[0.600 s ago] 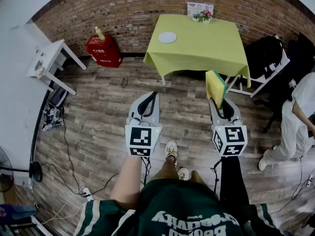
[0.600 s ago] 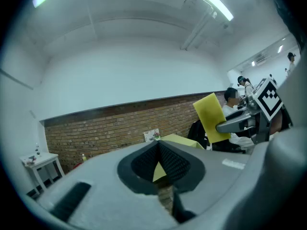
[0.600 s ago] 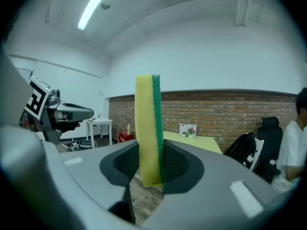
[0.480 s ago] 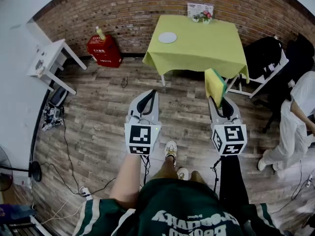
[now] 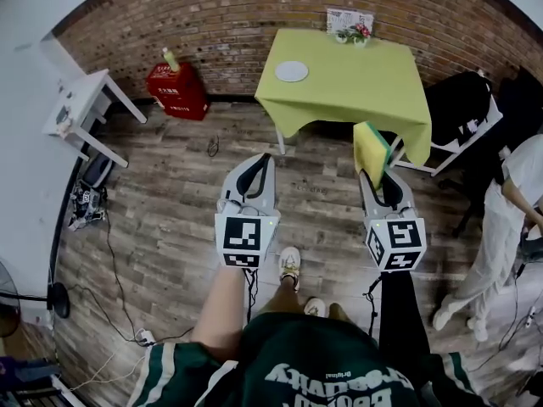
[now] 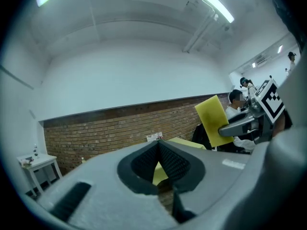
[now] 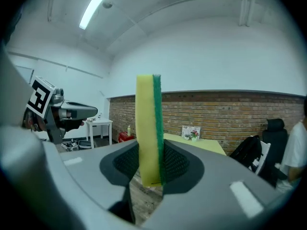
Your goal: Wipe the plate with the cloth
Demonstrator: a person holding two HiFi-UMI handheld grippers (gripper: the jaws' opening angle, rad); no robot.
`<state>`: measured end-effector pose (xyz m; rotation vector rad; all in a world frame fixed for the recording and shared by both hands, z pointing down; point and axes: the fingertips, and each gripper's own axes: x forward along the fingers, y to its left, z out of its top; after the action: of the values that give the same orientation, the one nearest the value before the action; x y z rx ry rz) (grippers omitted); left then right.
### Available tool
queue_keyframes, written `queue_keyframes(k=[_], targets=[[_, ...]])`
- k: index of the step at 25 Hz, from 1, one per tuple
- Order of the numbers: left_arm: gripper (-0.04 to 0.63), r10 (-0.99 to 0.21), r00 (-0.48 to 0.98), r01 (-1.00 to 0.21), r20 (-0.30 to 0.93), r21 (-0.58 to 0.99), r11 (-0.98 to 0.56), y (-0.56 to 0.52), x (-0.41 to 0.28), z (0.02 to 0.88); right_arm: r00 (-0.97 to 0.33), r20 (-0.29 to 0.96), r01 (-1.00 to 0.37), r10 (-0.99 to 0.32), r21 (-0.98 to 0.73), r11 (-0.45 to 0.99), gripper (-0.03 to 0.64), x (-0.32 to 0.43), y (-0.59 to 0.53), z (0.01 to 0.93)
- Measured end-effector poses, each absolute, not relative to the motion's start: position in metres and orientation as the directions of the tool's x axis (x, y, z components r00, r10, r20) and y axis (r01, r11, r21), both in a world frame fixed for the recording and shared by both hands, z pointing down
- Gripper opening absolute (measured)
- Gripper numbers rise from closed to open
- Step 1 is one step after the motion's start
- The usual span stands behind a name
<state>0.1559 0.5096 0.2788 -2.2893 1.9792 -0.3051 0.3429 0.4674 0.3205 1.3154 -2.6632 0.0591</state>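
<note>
A small white plate [image 5: 291, 71] lies on the far left part of a table with a yellow-green tablecloth [image 5: 356, 83], well ahead of both grippers. The "cloth" is a yellow sponge with a green scouring side [image 5: 370, 153]. It stands upright, and my right gripper [image 5: 379, 176] is shut on its lower end. In the right gripper view the sponge [image 7: 148, 128] fills the space between the jaws. My left gripper [image 5: 261, 161] is held level beside it, shut and empty. Its jaws meet at the tip [image 6: 158, 145]. Both grippers hang over the wooden floor.
A red box with a bottle [image 5: 178, 87] stands by the brick wall. A white side table [image 5: 85, 100] is at the left. A black chair [image 5: 462, 100] and a person in white [image 5: 509, 219] are at the right. Cables [image 5: 110, 253] lie on the floor at the left. Flowers [image 5: 352, 30] sit at the table's back edge.
The view has shifted a little and the feet below have stepped. Both grippers keep the same pose, with the sponge still held upright.
</note>
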Motion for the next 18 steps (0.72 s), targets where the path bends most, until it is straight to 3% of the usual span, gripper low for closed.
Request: queue_keyframes(k=[18], targets=[[0.008, -0.974, 0.205, -0.959, 0.094, -0.181, -0.220, 0.340, 0.070, 0.272, -0.597, 0.188, -0.791, -0.780, 0.023, 0.612, 0.133, 0.248, 0.307, 0.317]])
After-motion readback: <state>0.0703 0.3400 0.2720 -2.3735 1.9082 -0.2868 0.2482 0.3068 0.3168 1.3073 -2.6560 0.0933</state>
